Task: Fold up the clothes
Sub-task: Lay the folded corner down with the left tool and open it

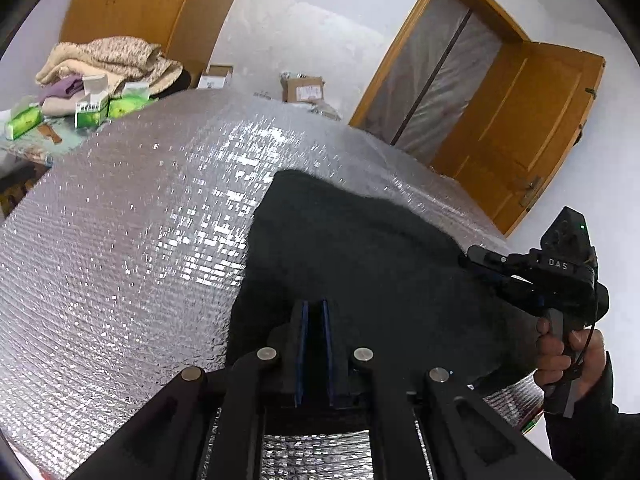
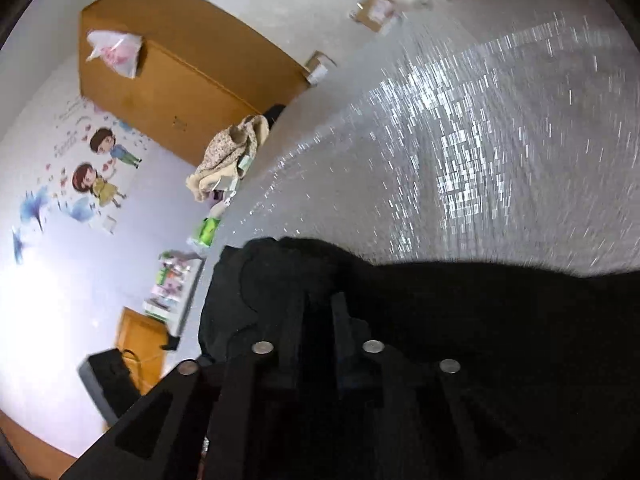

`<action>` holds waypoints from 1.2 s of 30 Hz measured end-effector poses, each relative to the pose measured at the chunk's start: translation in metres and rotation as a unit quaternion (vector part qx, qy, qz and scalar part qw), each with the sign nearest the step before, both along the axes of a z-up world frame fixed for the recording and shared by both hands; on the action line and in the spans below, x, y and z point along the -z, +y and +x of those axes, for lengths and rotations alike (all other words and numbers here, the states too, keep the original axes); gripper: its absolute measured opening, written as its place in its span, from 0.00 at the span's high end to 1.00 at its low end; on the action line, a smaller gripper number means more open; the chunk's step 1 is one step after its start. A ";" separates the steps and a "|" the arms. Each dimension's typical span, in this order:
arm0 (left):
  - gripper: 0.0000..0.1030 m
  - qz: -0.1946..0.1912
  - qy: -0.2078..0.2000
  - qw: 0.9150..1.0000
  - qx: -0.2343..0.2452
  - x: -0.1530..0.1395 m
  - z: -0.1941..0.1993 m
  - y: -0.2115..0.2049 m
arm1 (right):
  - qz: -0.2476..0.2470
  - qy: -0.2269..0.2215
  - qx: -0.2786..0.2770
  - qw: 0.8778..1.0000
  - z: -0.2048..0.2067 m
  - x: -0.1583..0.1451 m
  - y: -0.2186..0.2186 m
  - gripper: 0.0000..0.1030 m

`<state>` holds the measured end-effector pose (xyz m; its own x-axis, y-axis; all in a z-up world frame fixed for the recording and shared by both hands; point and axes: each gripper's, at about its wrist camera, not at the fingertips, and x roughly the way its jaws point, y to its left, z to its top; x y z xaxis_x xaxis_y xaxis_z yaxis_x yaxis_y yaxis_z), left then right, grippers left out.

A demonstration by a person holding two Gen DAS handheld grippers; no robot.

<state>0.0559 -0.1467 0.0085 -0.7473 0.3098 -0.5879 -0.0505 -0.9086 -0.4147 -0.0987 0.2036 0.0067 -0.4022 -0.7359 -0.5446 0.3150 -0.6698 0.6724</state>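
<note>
Centrally, a black garment [image 1: 360,264] lies on a silver foil mat [image 1: 120,240], bunched toward the near right part of it. Left gripper [image 1: 316,308] sits low over the garment's near edge, jaws almost together, blue pads showing only a thin slot; dark cloth seems to run into that slot, but whether it is pinched I cannot tell for sure. Right gripper [image 1: 476,258] comes in from the right in the left wrist view, its tip at the garment's right edge, with a hand [image 1: 568,356] on its handle. In the right wrist view the right gripper [image 2: 320,304] is black on black, frame blurred; jaws look partly apart with garment [image 2: 480,320] under and around them, grip not readable.

Edges: garment's far edge curves across the mat, its left edge drops steeply toward the left gripper. Left of the garment the mat is bare and wide, and beyond the far edge it is bare too. The mat's left rim meets a clutter strip: a beige clothes pile [image 1: 112,60], green boxes [image 1: 92,114]. A wardrobe [image 2: 180,72] stands behind that pile. Cardboard boxes [image 1: 302,88] sit past the mat's far rim. A door [image 1: 520,128] stands open at right, well apart from the mat. A wall sticker [image 2: 96,168] is on the left wall.
</note>
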 end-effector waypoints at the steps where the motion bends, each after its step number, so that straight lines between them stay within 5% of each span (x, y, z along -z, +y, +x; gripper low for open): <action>1: 0.94 0.002 0.005 1.000 0.007 -0.003 0.001 0.003 | -0.001 0.018 -0.003 1.000 0.005 -0.006 0.001 0.77; 7: 0.94 0.003 0.015 0.998 0.064 -0.008 0.003 0.032 | 0.042 0.102 -0.033 0.993 0.034 -0.024 -0.009 0.77; 11: 0.93 -0.013 -0.022 0.995 0.097 0.009 0.002 0.053 | 0.081 0.068 -0.063 0.992 0.034 -0.004 -0.025 0.77; 16: 0.93 -0.028 -0.010 0.996 0.090 0.006 0.012 0.055 | 0.138 0.063 -0.071 0.986 0.044 0.007 -0.025 0.78; 22: 0.93 -0.035 0.017 0.996 0.085 -0.011 0.016 0.057 | 0.120 0.133 -0.109 0.978 0.078 -0.016 -0.028 0.78; 27: 0.93 -0.051 -0.003 0.991 0.121 0.008 0.013 0.080 | 0.153 0.119 -0.145 0.970 0.089 0.012 -0.042 0.79; 36: 0.93 -0.058 0.002 0.992 0.109 0.011 0.019 0.080 | 0.147 0.133 -0.139 0.970 0.095 0.010 -0.042 0.79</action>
